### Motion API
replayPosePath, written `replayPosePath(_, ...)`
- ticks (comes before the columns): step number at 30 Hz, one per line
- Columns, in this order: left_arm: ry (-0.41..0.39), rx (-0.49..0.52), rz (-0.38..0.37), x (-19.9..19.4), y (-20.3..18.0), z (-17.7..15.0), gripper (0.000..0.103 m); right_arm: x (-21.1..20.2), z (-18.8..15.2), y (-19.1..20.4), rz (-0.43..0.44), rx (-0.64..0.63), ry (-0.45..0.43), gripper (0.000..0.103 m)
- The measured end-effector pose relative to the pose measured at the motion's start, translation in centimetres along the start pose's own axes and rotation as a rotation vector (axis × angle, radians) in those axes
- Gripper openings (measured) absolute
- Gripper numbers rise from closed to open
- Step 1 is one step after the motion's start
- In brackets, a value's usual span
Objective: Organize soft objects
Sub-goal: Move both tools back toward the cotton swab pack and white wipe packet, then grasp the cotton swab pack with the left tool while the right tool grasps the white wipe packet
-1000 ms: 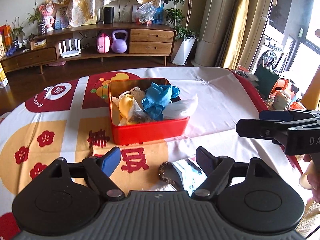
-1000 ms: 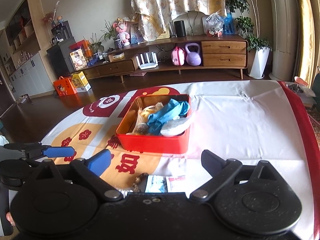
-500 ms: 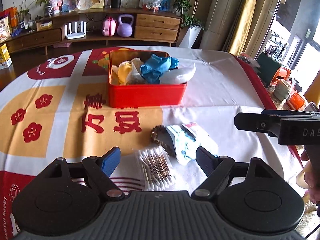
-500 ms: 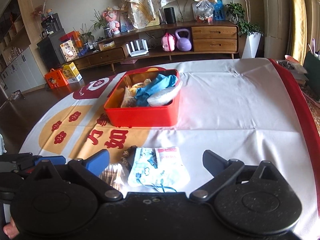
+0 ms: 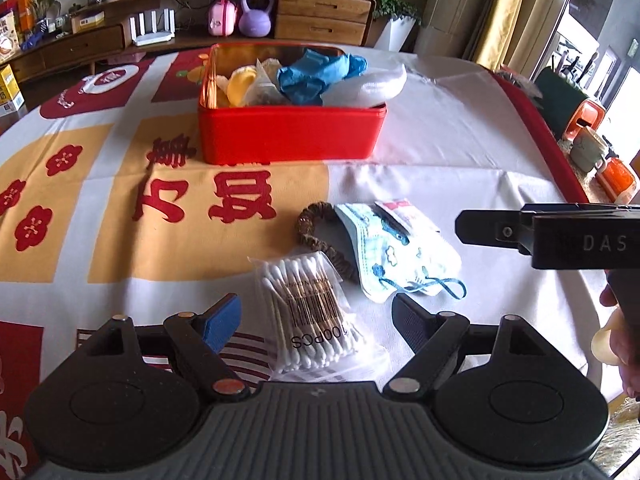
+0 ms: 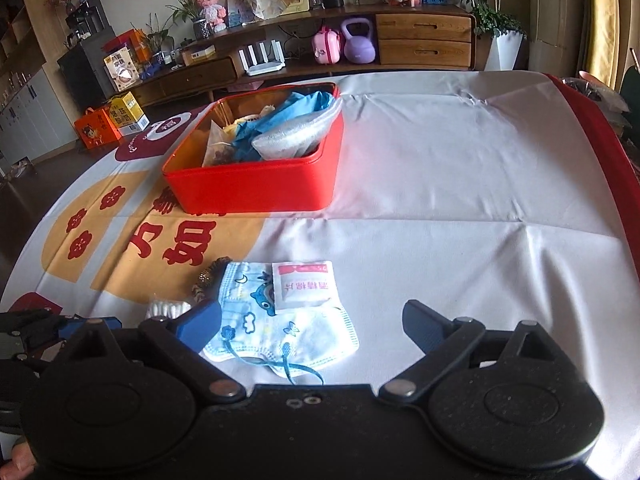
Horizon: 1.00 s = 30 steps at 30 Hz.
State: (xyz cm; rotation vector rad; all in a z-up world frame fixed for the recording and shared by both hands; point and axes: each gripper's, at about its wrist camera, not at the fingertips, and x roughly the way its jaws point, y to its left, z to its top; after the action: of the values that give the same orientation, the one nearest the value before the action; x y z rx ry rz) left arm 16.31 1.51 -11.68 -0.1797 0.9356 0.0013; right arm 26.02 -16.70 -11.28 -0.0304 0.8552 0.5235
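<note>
A red tin (image 5: 292, 138) (image 6: 256, 184) holds blue gloves (image 5: 316, 74), a white pouch (image 5: 368, 84) and yellow soft things. On the cloth nearer me lie a bag of cotton swabs (image 5: 308, 308), a brown scrunchie (image 5: 316, 232), a child's face mask (image 5: 400, 256) (image 6: 272, 320) and a white sachet (image 6: 306, 284) on top of it. My left gripper (image 5: 316, 320) is open, its fingers either side of the swab bag. My right gripper (image 6: 312, 320) is open over the mask and also shows from the side in the left wrist view (image 5: 560, 236).
The table wears a white, red and yellow printed cloth (image 6: 440, 184). Its red edge (image 5: 548, 136) runs down the right. Beyond the table stands a low wooden sideboard (image 6: 360, 52) with a purple kettlebell (image 6: 358, 42).
Both grippers have pulled back from the tin and tilted down. The swabs, scrunchie, mask and sachet have come into full view between the fingers. Both stay open.
</note>
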Motion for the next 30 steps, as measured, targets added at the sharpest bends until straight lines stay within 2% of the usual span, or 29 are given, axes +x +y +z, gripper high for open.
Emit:
replayPosePath(5, 0.028, -0.018, 0.007, 1.5, 0.2, -0.2, 0.082, 2.0, 0.0, -0.4, -0.004, -0.01, 0.031, 0.092)
replayPosePath(15, 0.031, -0.055, 0.017, 2.9, 1.0, -0.4, 0.082, 4.8, 0.8, -0.2, 0.003, -0.025, 0.061, 0.081)
replayPosePath(27, -0.016, 0.052, 0.077, 3.6, -0.3, -1.0, 0.082, 6.7, 0.6, 0.0, -0.031, -0.064, 0.071, 0.073)
replayPosePath(30, -0.025, 0.068, 0.089, 3.7, -0.4, -1.1, 0.082, 6.8, 0.6, 0.2, -0.042, -0.078, 0.063, 0.067)
